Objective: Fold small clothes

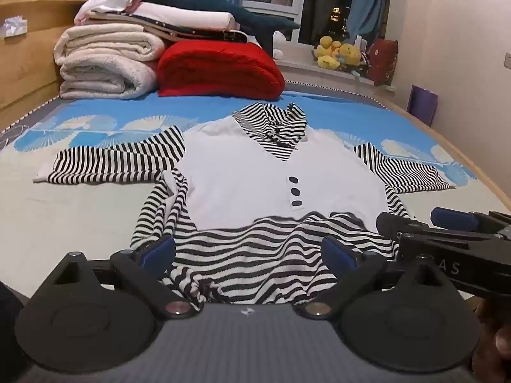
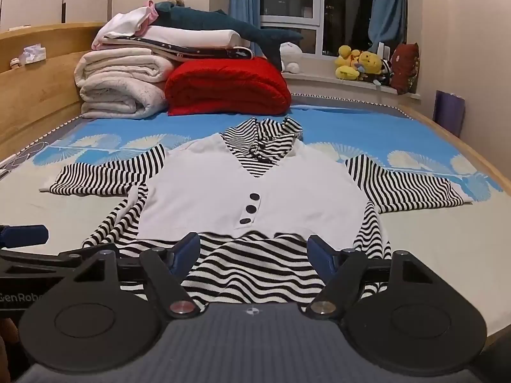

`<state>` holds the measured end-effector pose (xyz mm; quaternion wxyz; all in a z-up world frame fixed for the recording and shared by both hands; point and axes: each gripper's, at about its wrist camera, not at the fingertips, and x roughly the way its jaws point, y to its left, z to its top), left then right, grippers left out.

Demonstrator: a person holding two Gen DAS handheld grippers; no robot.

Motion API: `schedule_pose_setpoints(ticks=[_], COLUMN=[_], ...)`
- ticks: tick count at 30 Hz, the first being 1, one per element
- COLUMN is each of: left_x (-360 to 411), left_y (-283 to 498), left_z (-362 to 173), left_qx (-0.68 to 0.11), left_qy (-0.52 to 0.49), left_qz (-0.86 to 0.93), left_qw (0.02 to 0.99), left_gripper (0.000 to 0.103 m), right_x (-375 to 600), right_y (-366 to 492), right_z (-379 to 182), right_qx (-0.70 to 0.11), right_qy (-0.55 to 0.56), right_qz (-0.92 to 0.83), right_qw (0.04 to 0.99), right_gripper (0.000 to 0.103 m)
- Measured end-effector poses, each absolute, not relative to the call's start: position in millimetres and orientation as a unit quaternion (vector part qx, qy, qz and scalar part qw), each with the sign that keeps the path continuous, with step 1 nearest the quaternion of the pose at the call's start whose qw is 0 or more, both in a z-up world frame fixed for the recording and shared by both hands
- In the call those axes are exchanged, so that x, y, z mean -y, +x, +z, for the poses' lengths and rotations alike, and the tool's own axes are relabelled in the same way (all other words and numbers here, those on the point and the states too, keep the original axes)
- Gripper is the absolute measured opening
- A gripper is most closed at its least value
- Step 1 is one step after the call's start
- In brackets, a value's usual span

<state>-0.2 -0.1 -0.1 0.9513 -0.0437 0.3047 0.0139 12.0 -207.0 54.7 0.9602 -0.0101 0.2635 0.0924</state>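
Observation:
A small top [image 1: 242,185] with a white front, black buttons and black-and-white striped sleeves, collar and hem lies spread face up on the bed; it also shows in the right wrist view [image 2: 223,191]. My left gripper [image 1: 249,252] is open, its blue-padded fingers wide apart just above the striped hem. My right gripper [image 2: 252,252] is open too, over the hem's right part. The right gripper also shows in the left wrist view [image 1: 428,220], and one finger of the left gripper [image 2: 25,234] in the right wrist view.
A stack of folded white blankets [image 1: 105,63], a red blanket [image 1: 220,70] and a dark plush shark [image 1: 223,6] sit at the bed's head. A wooden bed frame [image 1: 28,51] runs on the left. Plush toys [image 1: 338,52] sit on the windowsill.

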Motion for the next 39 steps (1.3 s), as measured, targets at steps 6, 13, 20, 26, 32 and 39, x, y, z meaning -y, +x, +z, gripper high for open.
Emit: schedule_pose_setpoints(ticks=[6,13,20,26,32,39], left_x=[1.3,-1.4,-1.3,-1.1,-1.2,-1.4], left_y=[0.8,3.3,4.8,4.8,5.3,4.7], left_z=[2.3,-0.7,0.4,-0.8,-1.8,-2.2], left_qx=[-0.309,-0.315,-0.313,-0.312,-0.299,-0.293], left_qy=[-0.041,-0.042,-0.043,-0.045,-0.043,-0.04], left_qz=[0.013,0.016,0.018,0.018,0.018,0.019], left_qw=[0.95,0.948,0.949,0.949,0.953,0.955], left_gripper=[0.099,0.099,0.099,0.099,0.099,0.099], right_x=[207.8,206.0,205.7,205.4,205.1,205.4], right_y=[12.1,14.9,17.4,18.1,18.8,19.3], right_z=[53.4,51.8,52.4,51.9,51.3,51.1], right_qx=[-0.272,-0.28,-0.286,-0.287,-0.29,-0.292], right_qy=[-0.009,-0.007,-0.006,-0.006,-0.005,-0.004], right_qz=[0.094,0.092,0.093,0.092,0.092,0.09], right_qw=[0.958,0.955,0.954,0.953,0.953,0.952], right_gripper=[0.075,0.075,0.075,0.075,0.075,0.075])
